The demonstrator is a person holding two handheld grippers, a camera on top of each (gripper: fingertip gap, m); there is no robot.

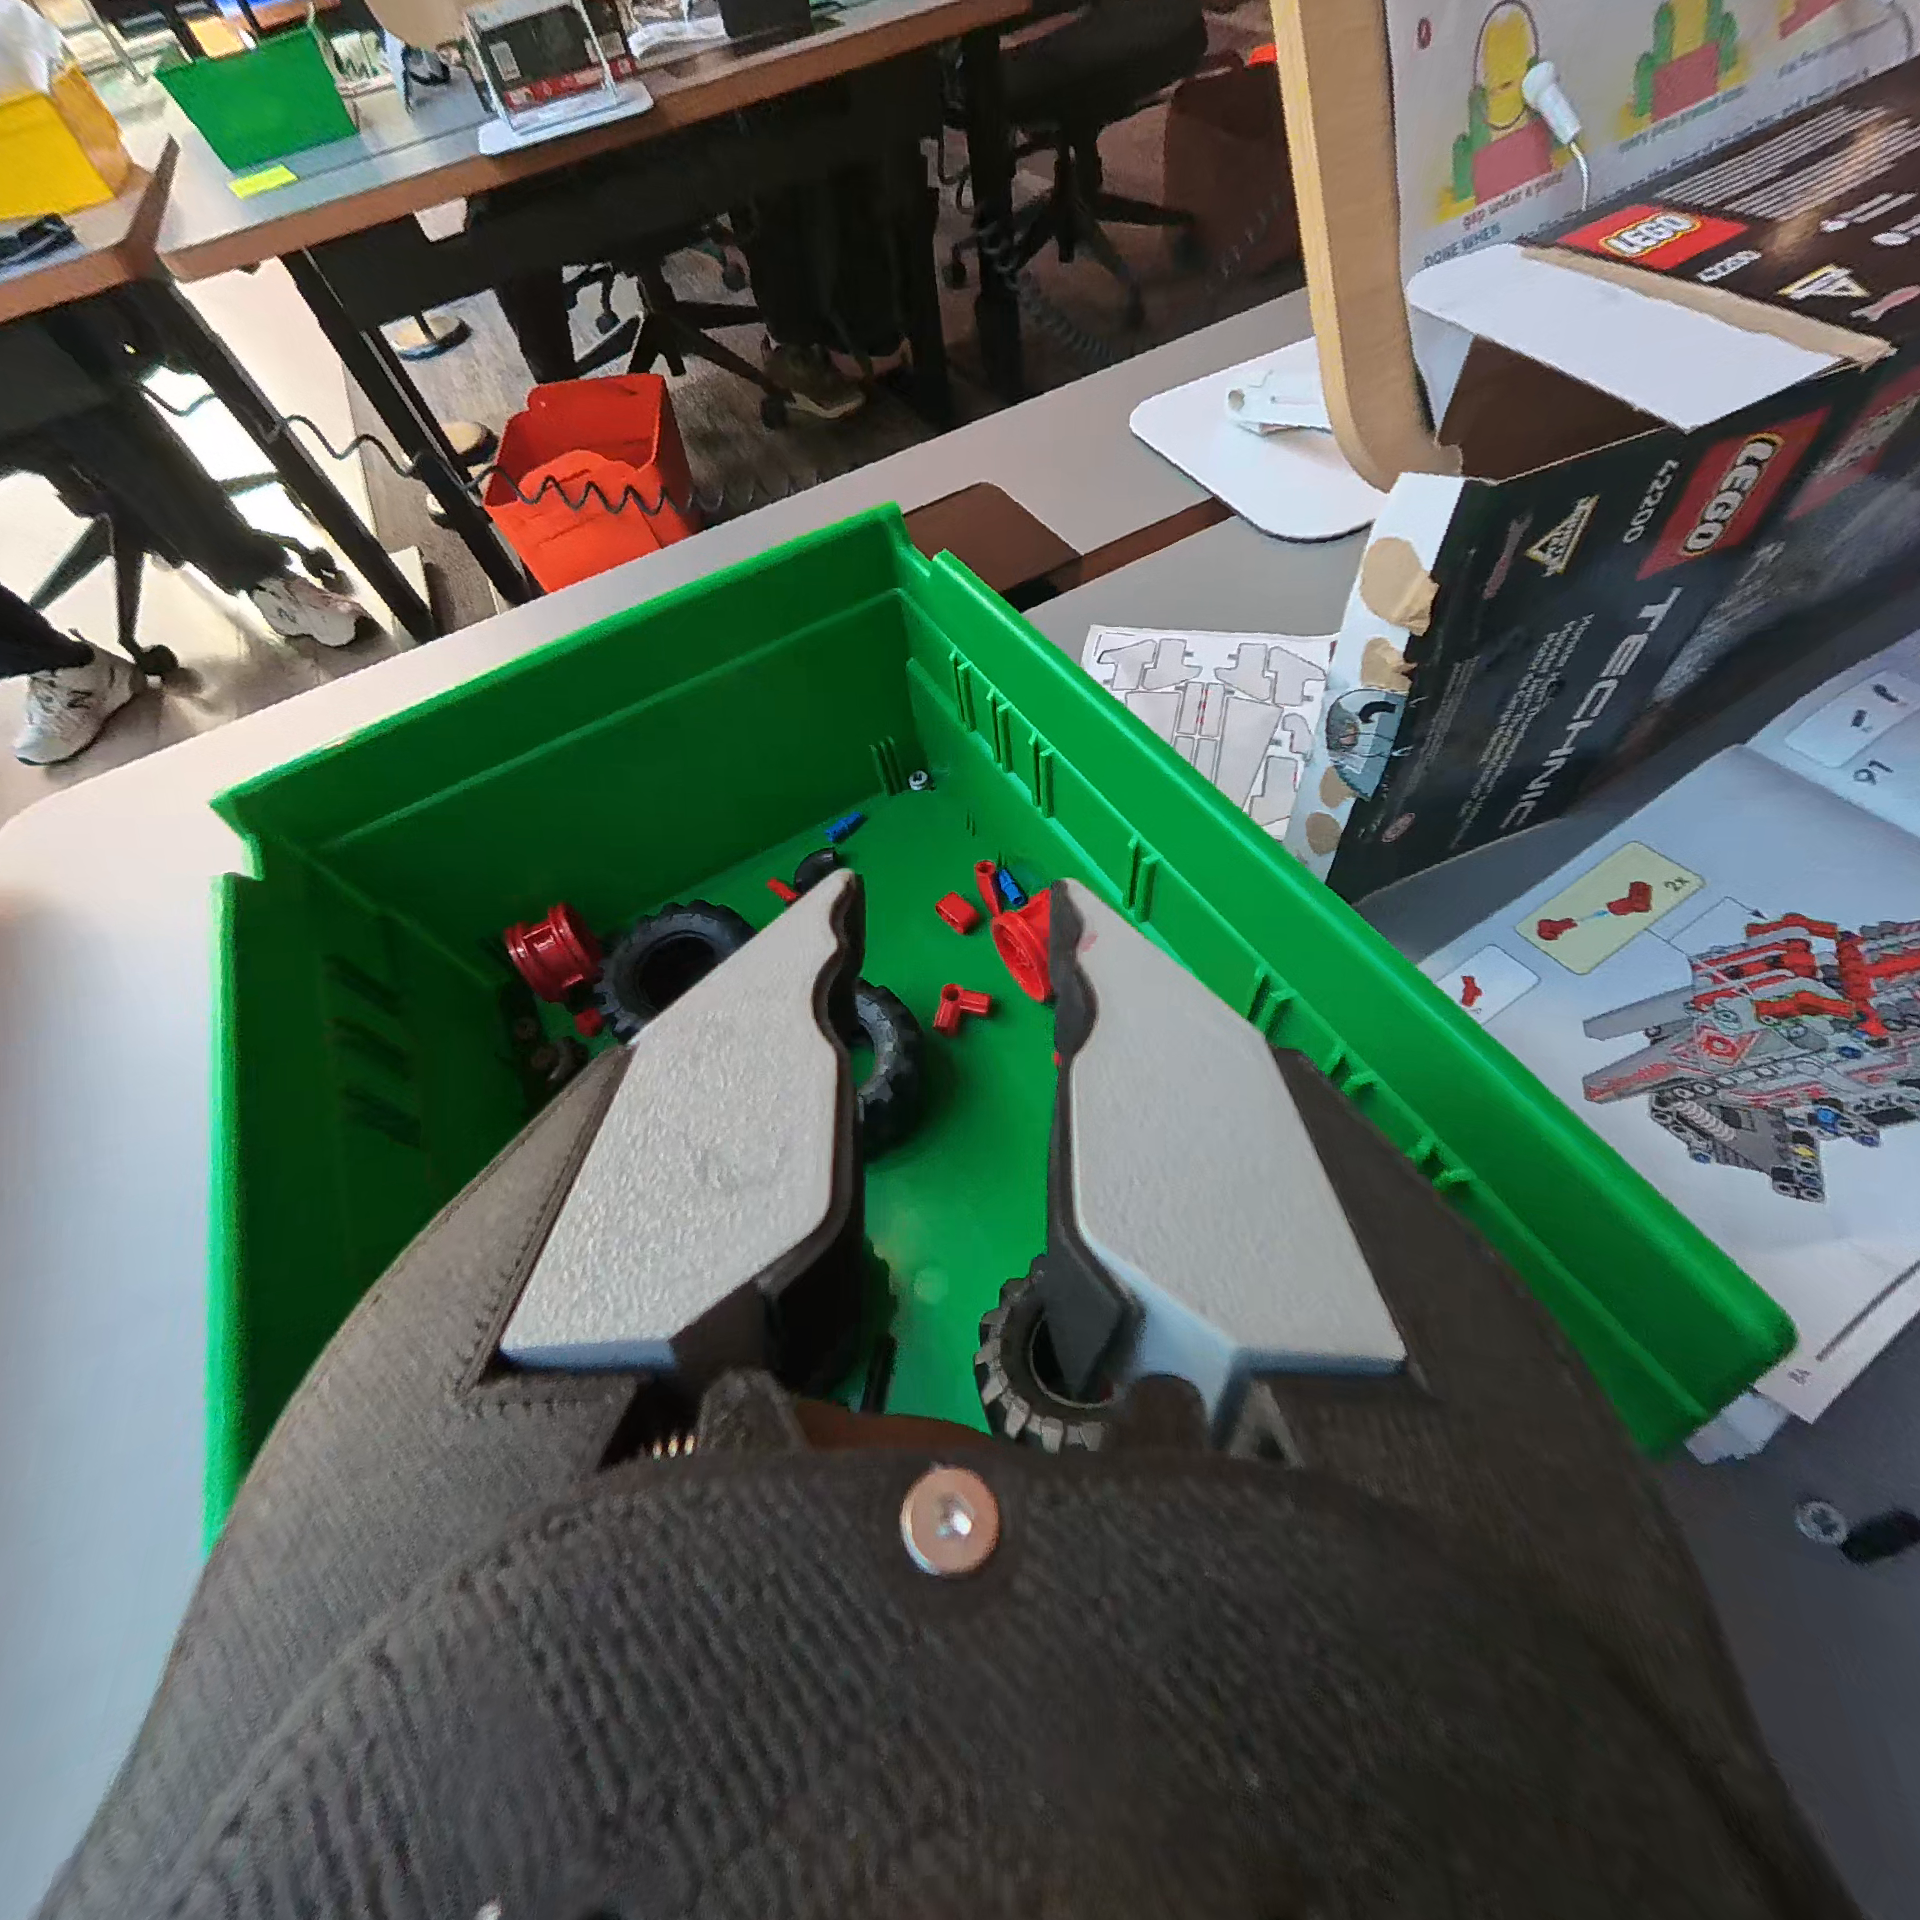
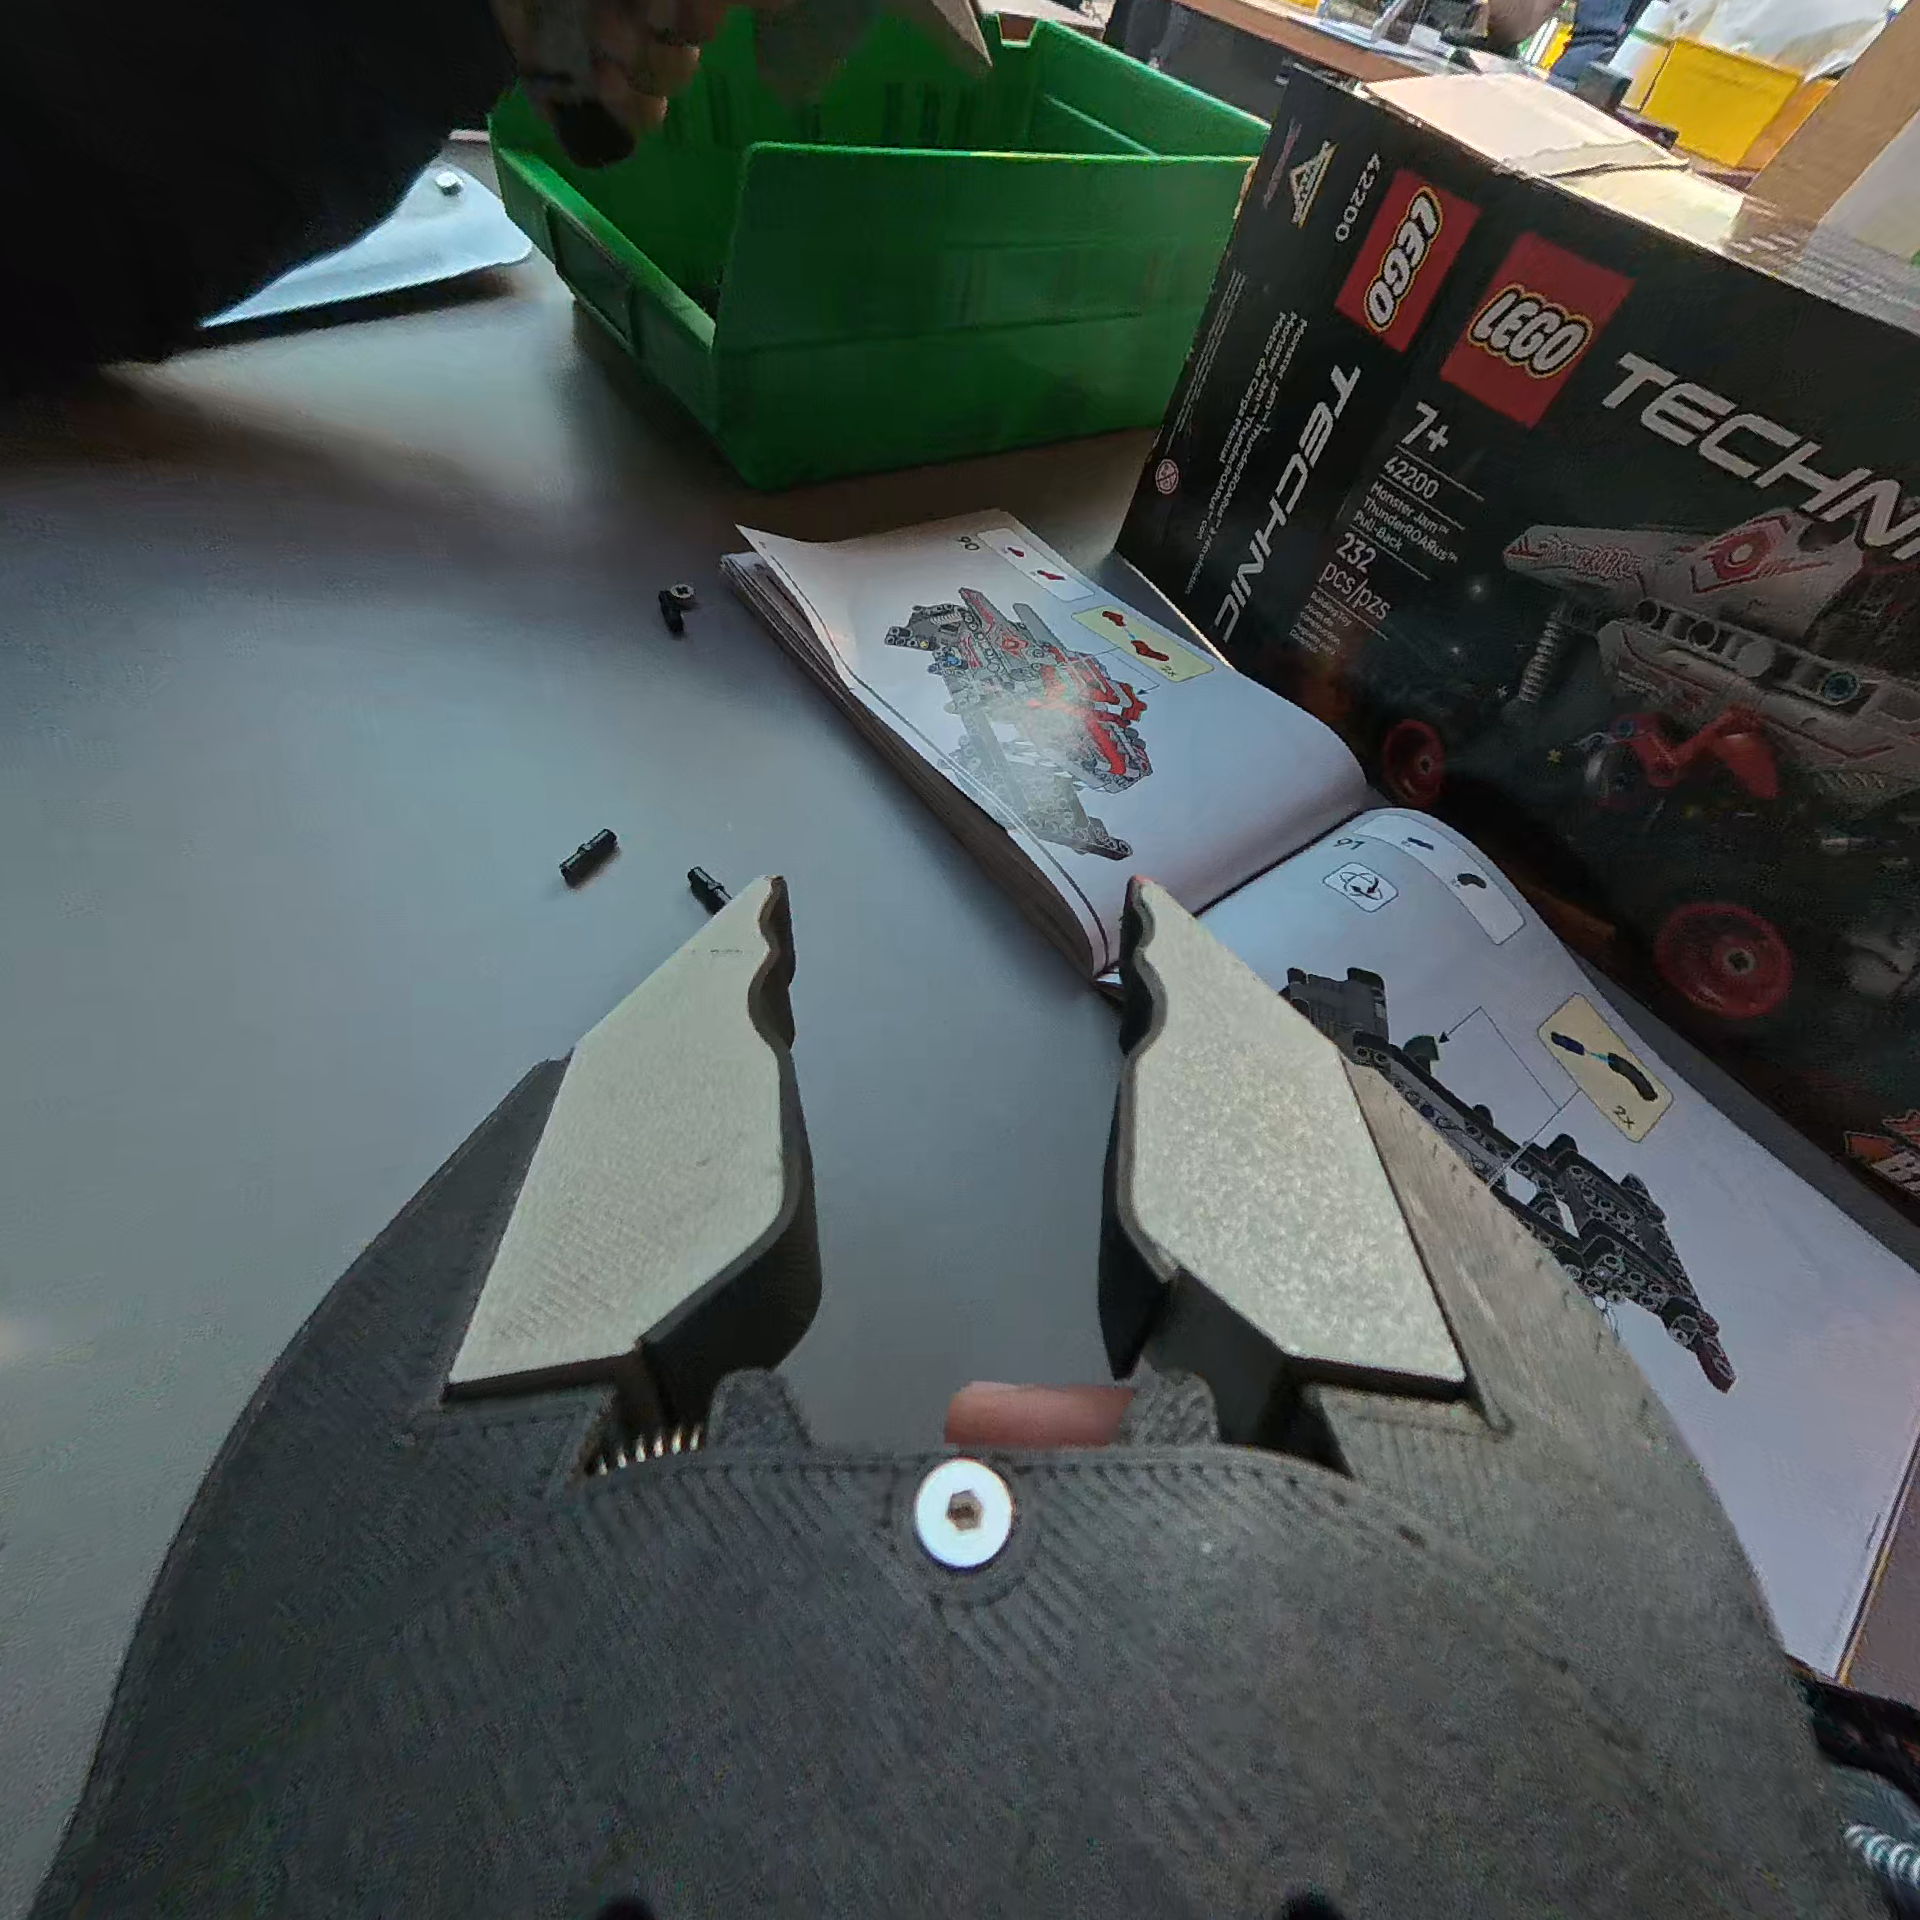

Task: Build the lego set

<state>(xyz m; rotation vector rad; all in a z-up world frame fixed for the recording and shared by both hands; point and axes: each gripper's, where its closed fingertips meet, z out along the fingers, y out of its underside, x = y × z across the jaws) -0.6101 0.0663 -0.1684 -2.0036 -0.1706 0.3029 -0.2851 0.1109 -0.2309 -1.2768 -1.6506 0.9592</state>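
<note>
My left gripper point(image 1: 954, 904) is open and empty. It hangs over a green bin point(image 1: 582, 717) that holds loose Lego parts: black tires point(image 1: 665, 961), a red wheel hub point(image 1: 551, 951), a second red hub point(image 1: 1023, 935) by the right fingertip, small red connectors point(image 1: 961, 1003) and blue pins point(image 1: 845, 826). Another tire point(image 1: 1039, 1351) lies under the finger bases. My right gripper point(image 2: 954, 904) is open and empty, low over the grey table point(image 2: 312, 727). Three black pins lie on the table: one point(image 2: 707, 888) just beside the left fingertip, one point(image 2: 588, 855) farther left, one point(image 2: 673, 608) farther off.
An open instruction booklet point(image 2: 1091, 707) lies right of the right gripper, also in the left wrist view point(image 1: 1714, 987). The dark Lego box point(image 2: 1558, 520) stands behind it, next to the green bin point(image 2: 935, 343). A sticker sheet point(image 1: 1205, 707) lies beside the bin. Desks and chairs stand beyond. My right fingertips sit around 35 cm from my left ones.
</note>
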